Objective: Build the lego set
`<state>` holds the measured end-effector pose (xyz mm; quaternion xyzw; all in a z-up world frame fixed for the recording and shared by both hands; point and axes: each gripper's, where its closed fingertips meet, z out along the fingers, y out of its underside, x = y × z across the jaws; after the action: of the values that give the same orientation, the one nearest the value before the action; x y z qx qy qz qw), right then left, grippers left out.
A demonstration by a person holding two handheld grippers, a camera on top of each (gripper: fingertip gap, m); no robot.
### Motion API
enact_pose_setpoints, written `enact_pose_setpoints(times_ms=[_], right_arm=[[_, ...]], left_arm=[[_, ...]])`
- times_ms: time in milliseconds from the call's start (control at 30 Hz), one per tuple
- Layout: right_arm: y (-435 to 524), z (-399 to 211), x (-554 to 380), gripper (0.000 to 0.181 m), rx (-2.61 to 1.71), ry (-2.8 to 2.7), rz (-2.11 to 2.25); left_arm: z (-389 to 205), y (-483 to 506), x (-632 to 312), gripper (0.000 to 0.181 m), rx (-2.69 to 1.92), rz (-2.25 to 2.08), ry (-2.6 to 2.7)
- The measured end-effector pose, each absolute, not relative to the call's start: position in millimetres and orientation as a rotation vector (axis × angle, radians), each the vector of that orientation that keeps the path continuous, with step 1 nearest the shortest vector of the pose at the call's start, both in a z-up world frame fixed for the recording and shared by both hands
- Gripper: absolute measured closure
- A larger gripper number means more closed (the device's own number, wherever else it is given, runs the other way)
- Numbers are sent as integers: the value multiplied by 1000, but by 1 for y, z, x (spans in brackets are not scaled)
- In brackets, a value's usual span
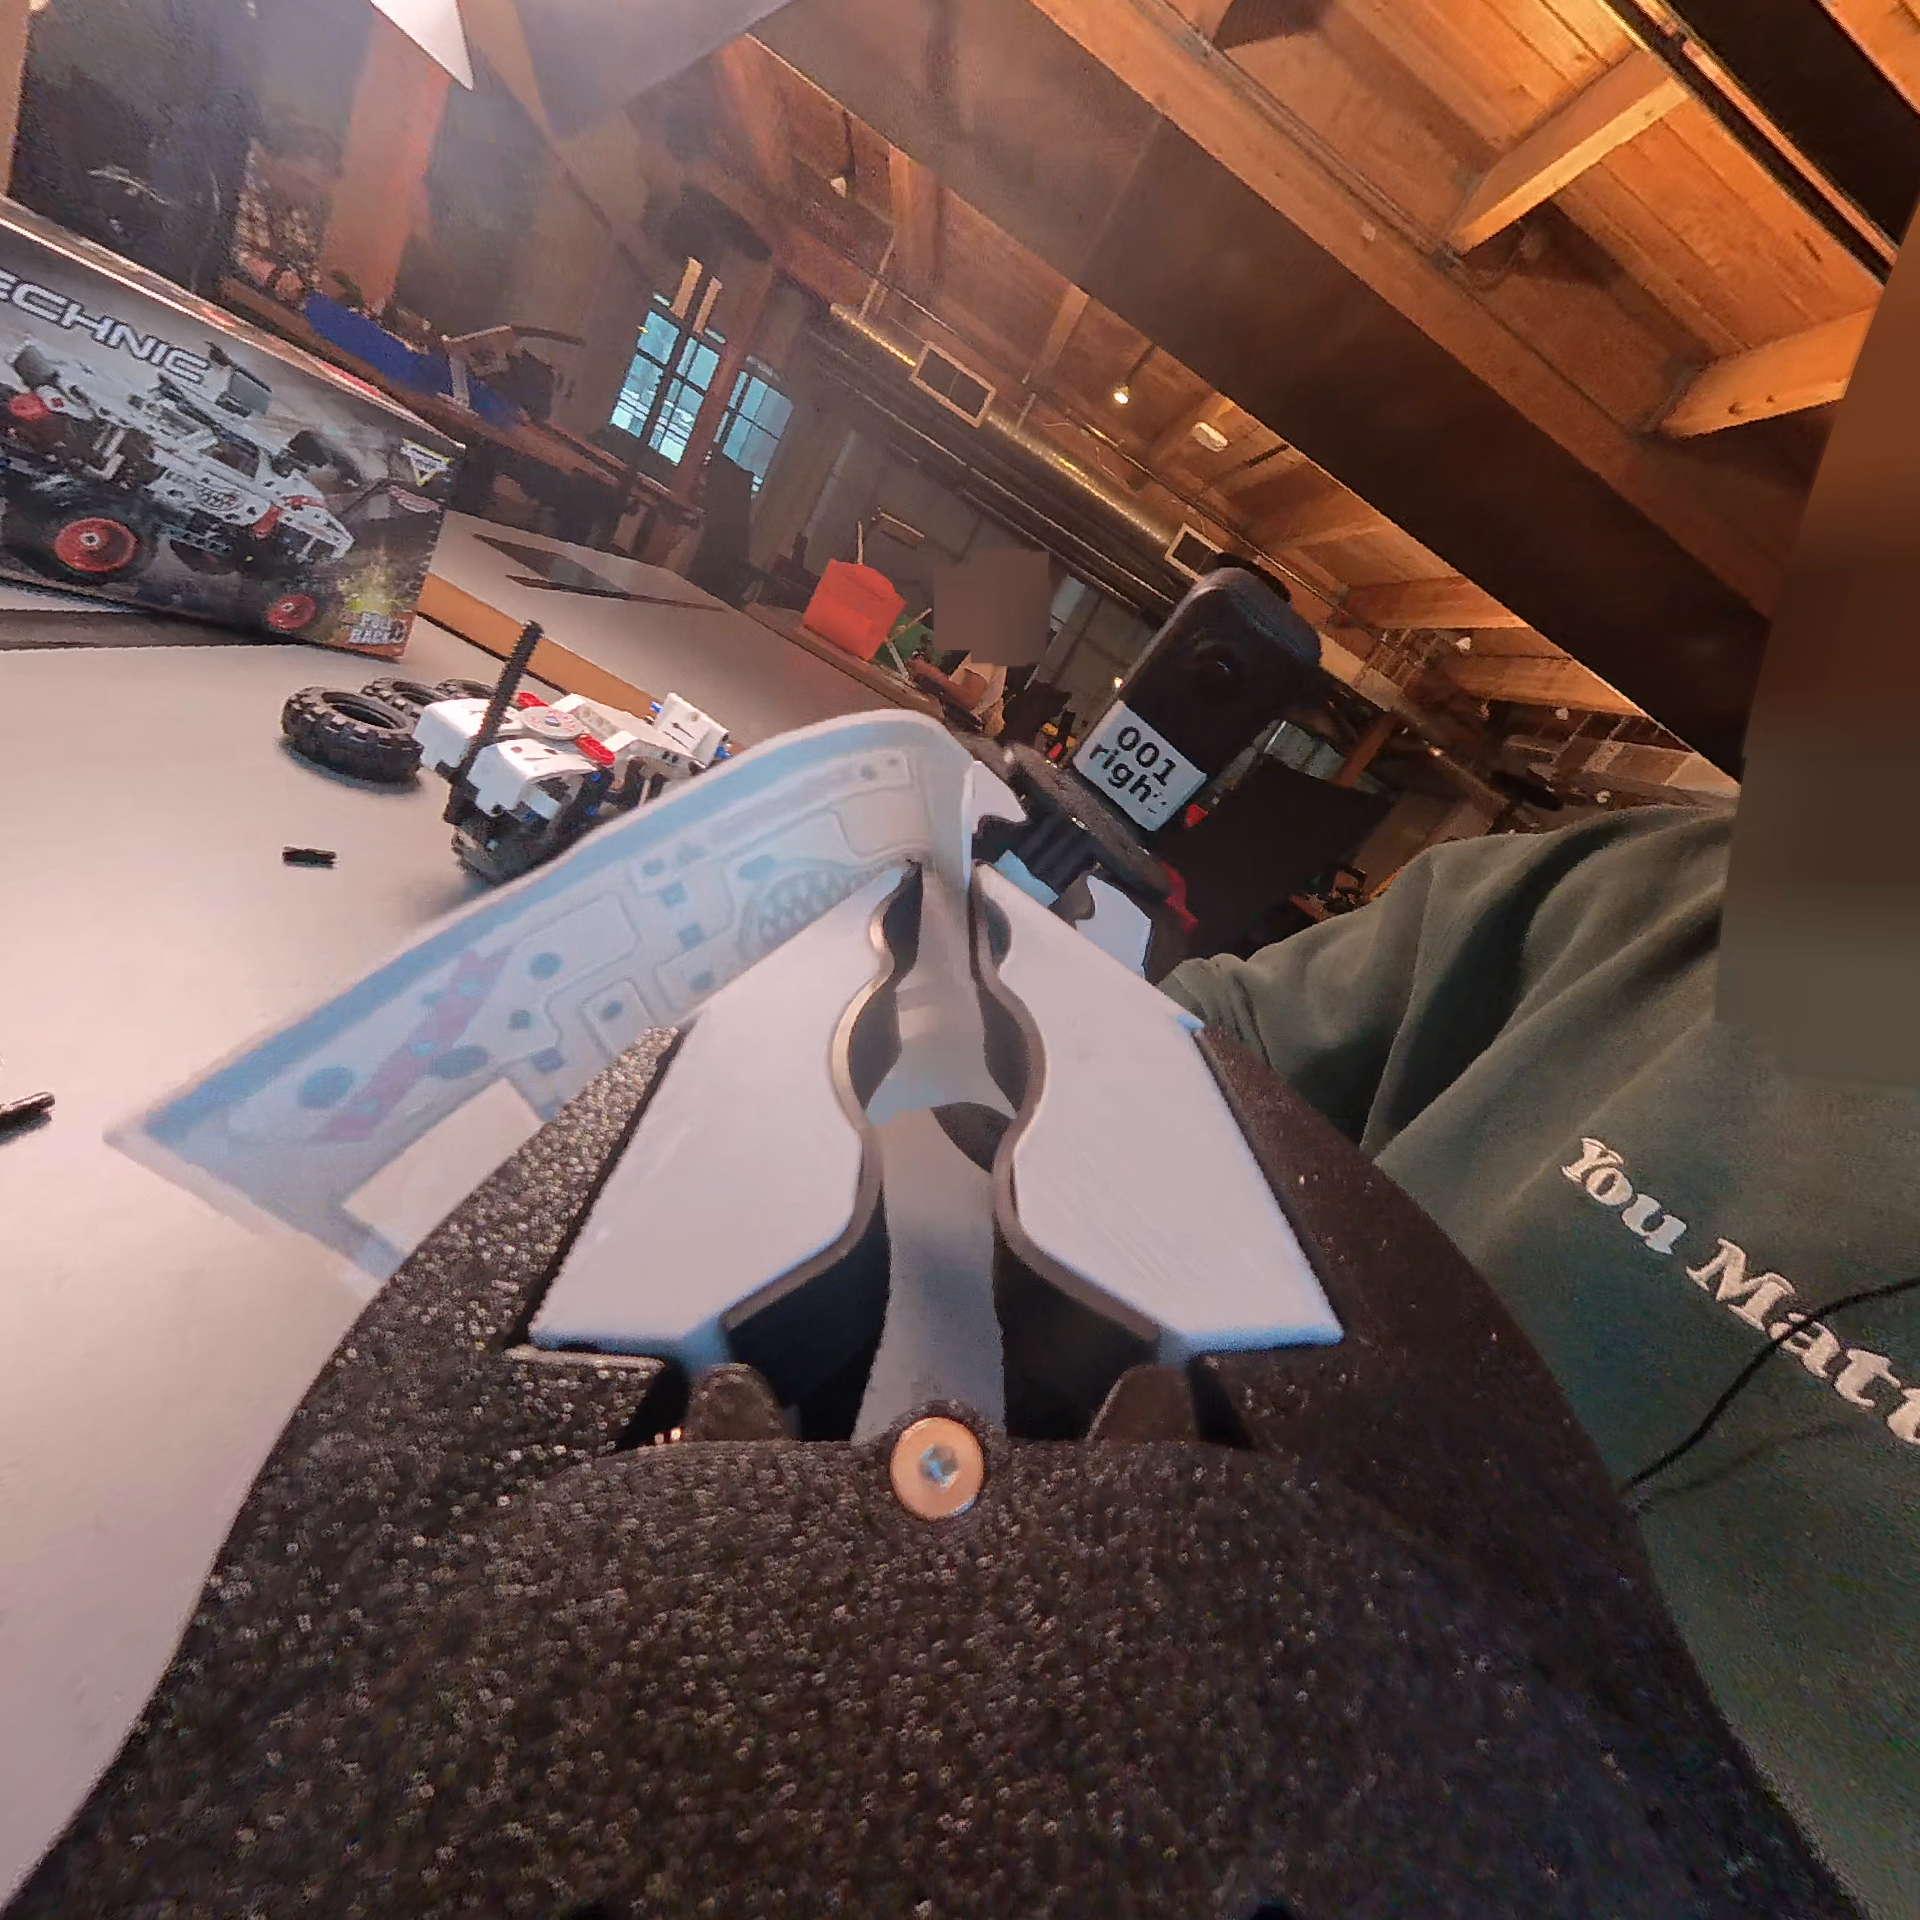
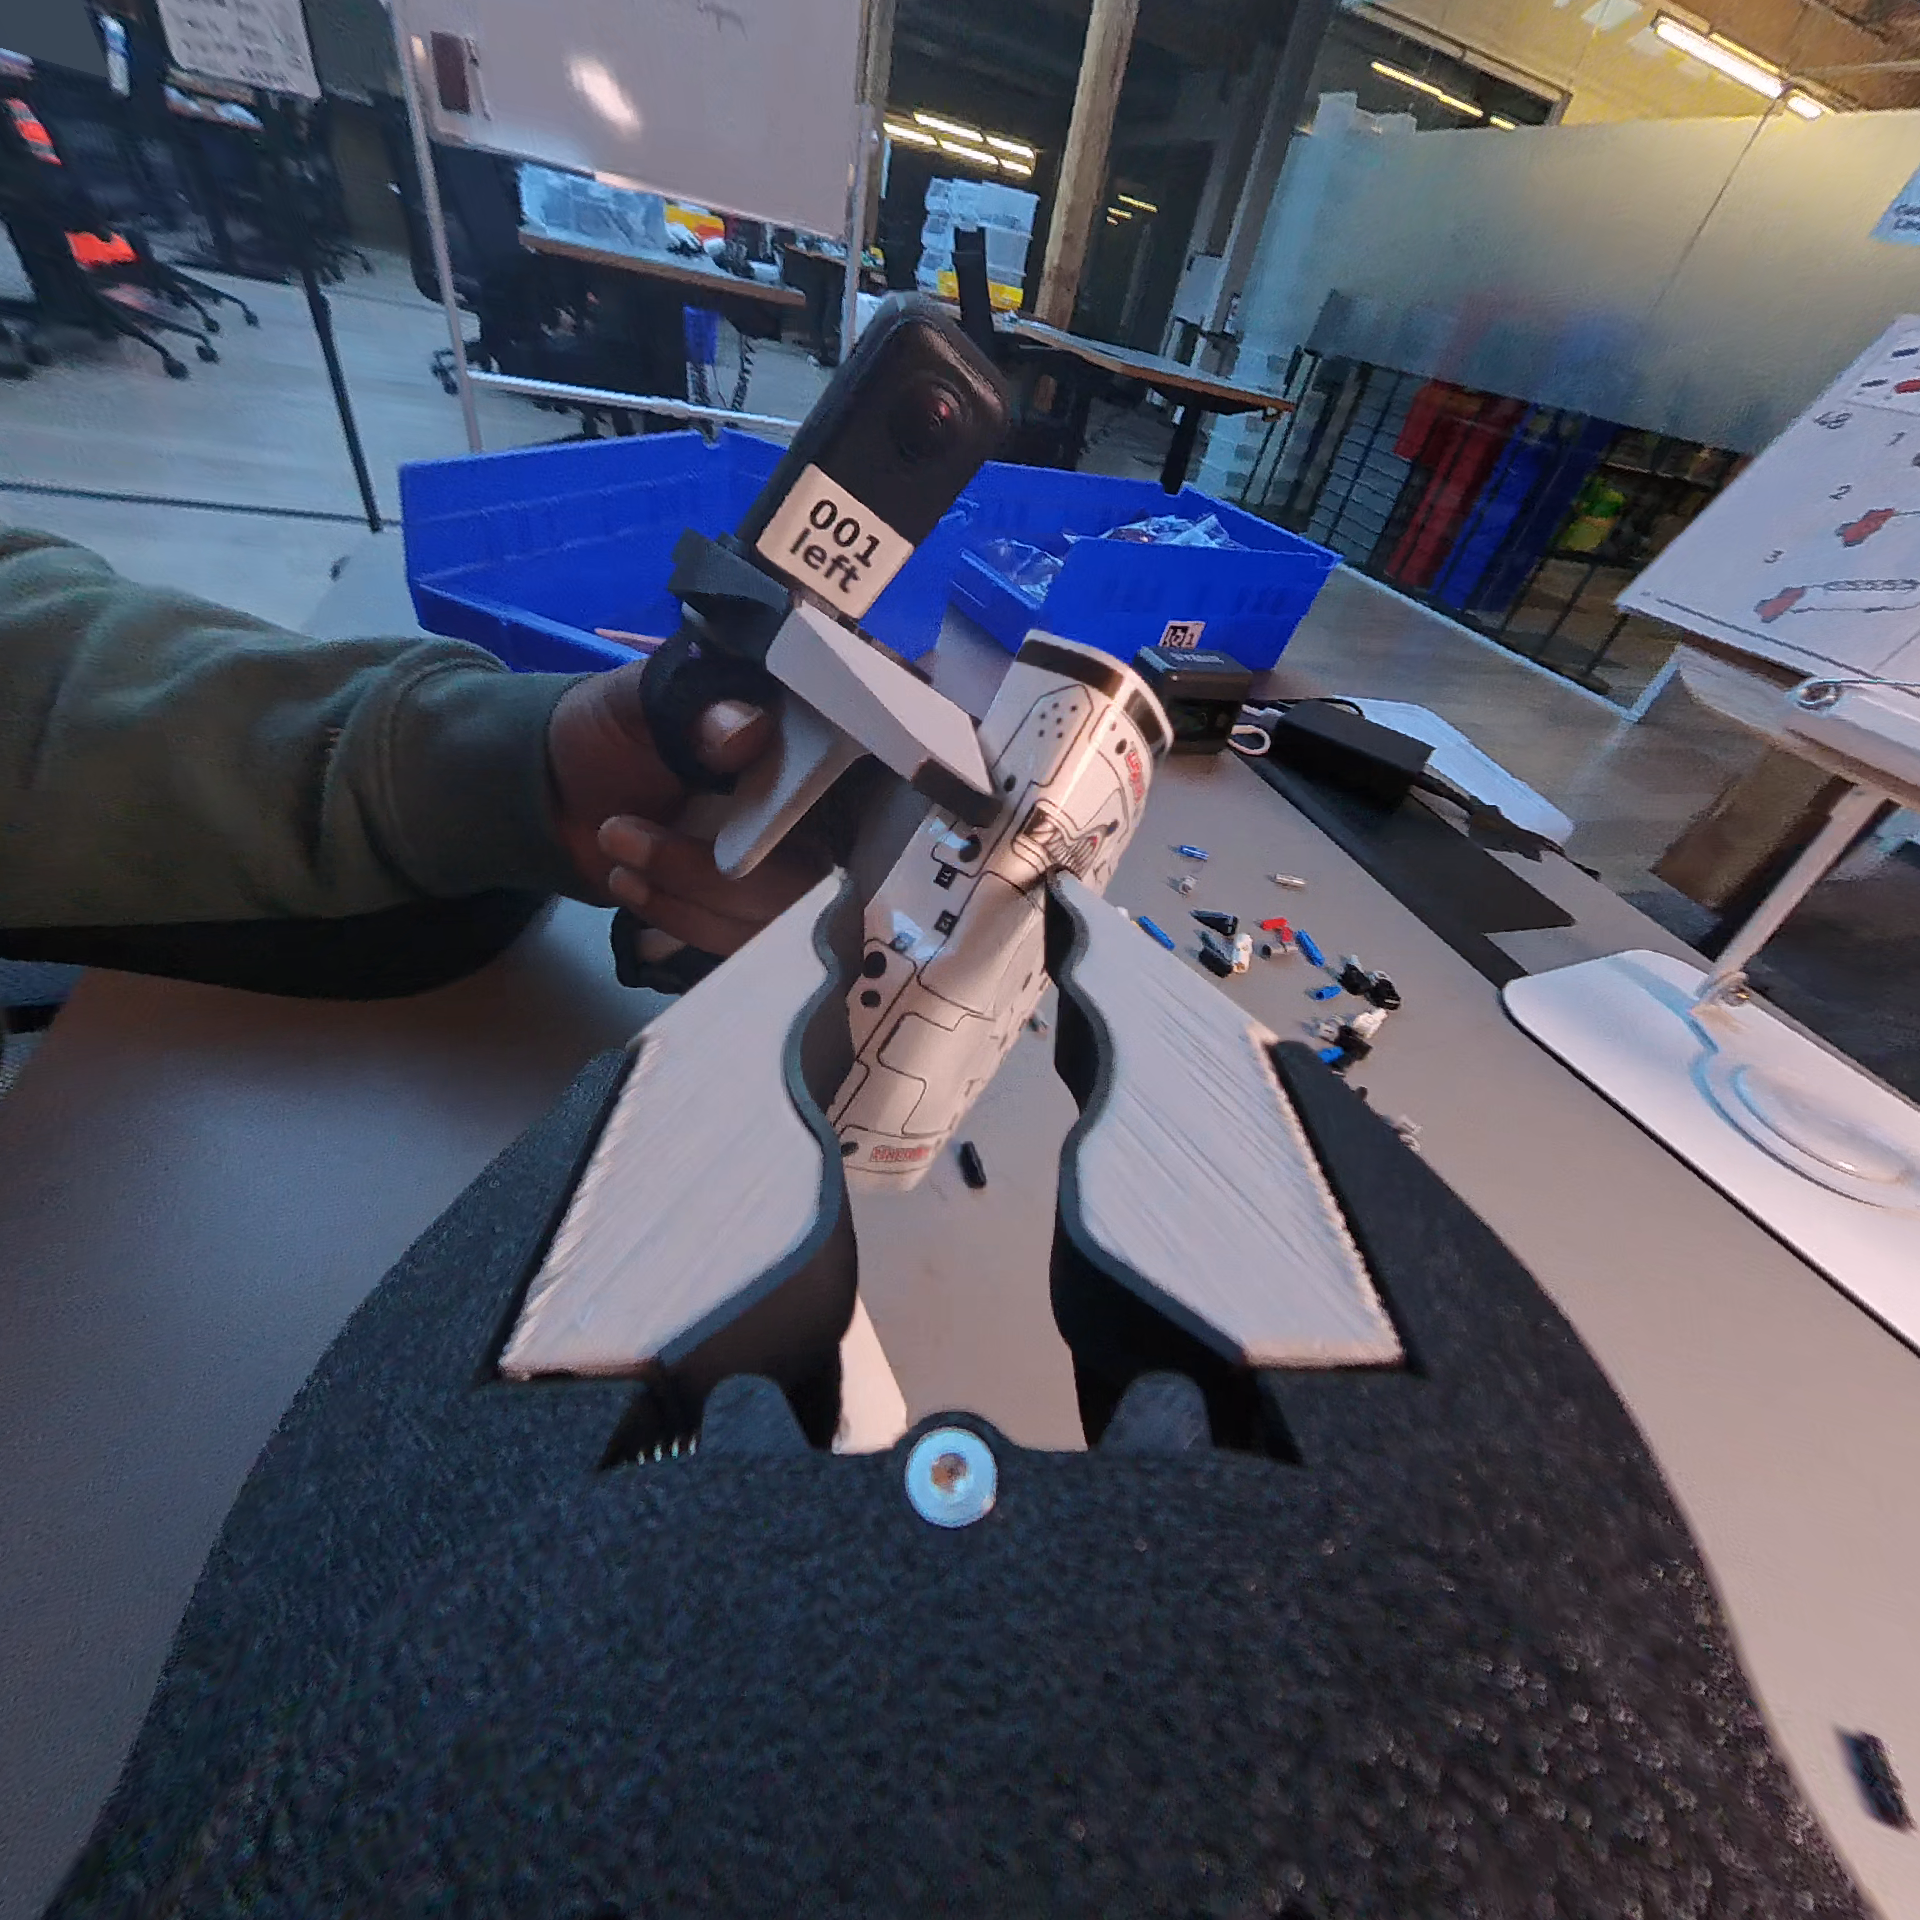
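Both tools on sticker sheet (image 2: 987, 914) | left tool (image 2: 966, 790) clamps | right tool (image 2: 940, 914) open around it

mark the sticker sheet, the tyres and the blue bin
sticker sheet (image 1: 582, 935): left wrist view, printed face of the sheet.
tyres (image 1: 348, 727): left wrist view, tread of the nearest tyre.
blue bin (image 2: 540, 540): right wrist view, front wall.

Writing on six things, wording withheld.
Ahead and left of the left gripper (image 1: 940, 873) lies a printed cardboard set box (image 1: 208, 457). Clamped in it is a printed white sticker sheet (image 1: 520, 997); beyond it, a white camera label (image 1: 1138, 774); to its right, a lettered green sweatshirt (image 1: 1714, 1299). Right of the right gripper (image 2: 940, 894) stands a numbered white instruction booklet (image 2: 1818, 520); ahead, a small label on a blue plastic bin (image 2: 1184, 636).
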<state>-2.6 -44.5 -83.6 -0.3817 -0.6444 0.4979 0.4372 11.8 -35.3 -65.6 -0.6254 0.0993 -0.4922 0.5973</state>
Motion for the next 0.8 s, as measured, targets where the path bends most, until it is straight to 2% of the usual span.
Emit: enact_pose_setpoints(times_ms=[100,200,433,600,800], right_arm=[[-47,-76,2,160,-952,-1579,1366],[-43,-76,2,165,-967,-1568,1370],[-40,-84,-1,163,-829,-1596,1051],[-43,-87,1,154,-978,-1605,1336],[-38,-86,1,162,-1123,-1535,1602]], left_arm=[[-60,-41,15,172,-1422,-1161,266],[-64,-37,13,176,-1448,-1128,251],[-71,-31,9,181,-1508,-1054,230],[-78,-28,8,181,-1591,-892,264],[-82,-30,9,181,-1624,-801,331]])
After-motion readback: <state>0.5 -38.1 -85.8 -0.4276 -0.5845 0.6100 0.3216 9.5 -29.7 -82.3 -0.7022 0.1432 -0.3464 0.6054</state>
